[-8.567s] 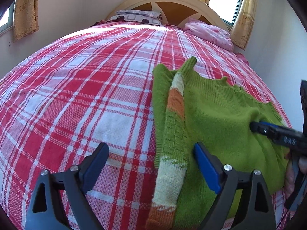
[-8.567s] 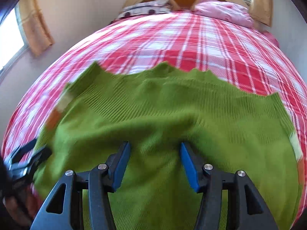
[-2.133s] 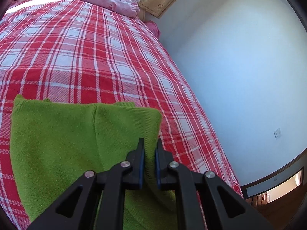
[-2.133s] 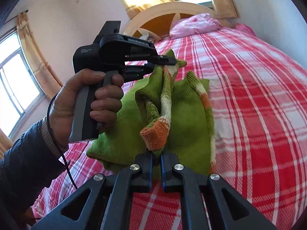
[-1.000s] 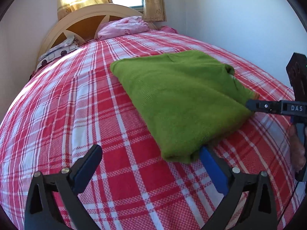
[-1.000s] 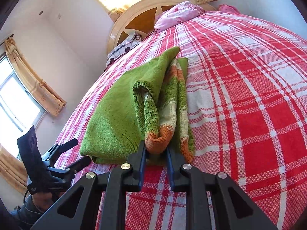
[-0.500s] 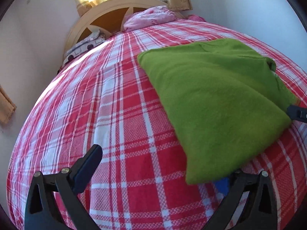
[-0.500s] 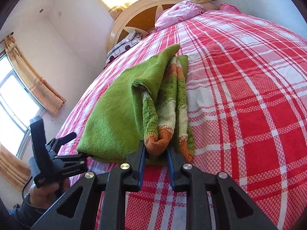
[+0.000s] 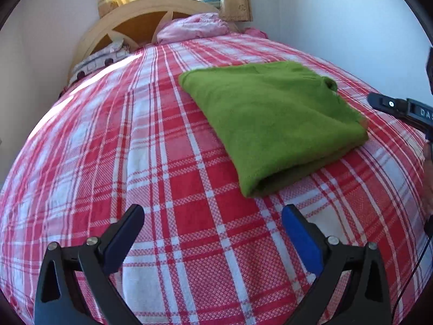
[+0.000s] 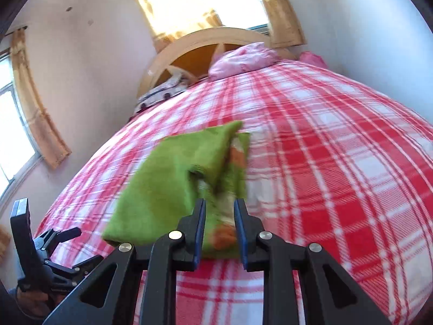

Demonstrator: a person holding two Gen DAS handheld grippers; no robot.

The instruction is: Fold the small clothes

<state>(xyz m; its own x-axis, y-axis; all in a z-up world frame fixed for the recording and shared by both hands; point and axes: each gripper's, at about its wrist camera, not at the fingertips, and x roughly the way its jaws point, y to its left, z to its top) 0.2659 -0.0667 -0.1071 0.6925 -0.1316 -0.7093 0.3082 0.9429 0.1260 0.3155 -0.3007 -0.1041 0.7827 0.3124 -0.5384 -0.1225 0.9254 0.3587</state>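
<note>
A green knitted sweater point(image 9: 273, 119) lies folded into a flat rectangle on the red-and-white plaid bed point(image 9: 162, 162). My left gripper point(image 9: 212, 216) is open and empty, just in front of the sweater's near fold. The right gripper shows at the right edge of the left wrist view point(image 9: 384, 104). In the right wrist view the sweater point(image 10: 173, 187) is blurred, with its striped orange and cream cuffs point(image 10: 224, 235) at the near end. My right gripper point(image 10: 219, 203) is slightly open just above those cuffs and holds nothing. The left gripper point(image 10: 62, 235) shows at the lower left.
A pink pillow point(image 9: 194, 28) and a patterned pillow point(image 9: 100, 59) lie at the wooden headboard point(image 9: 140, 10). A white wall point(image 9: 338, 27) runs along the bed's right side. Curtained windows point(image 10: 27, 124) are on the left and behind the headboard.
My right gripper has opened off the cuffs and lifted back. My left gripper has drawn back from under the sweater's fold, still open. The sweater stays folded on the bed.
</note>
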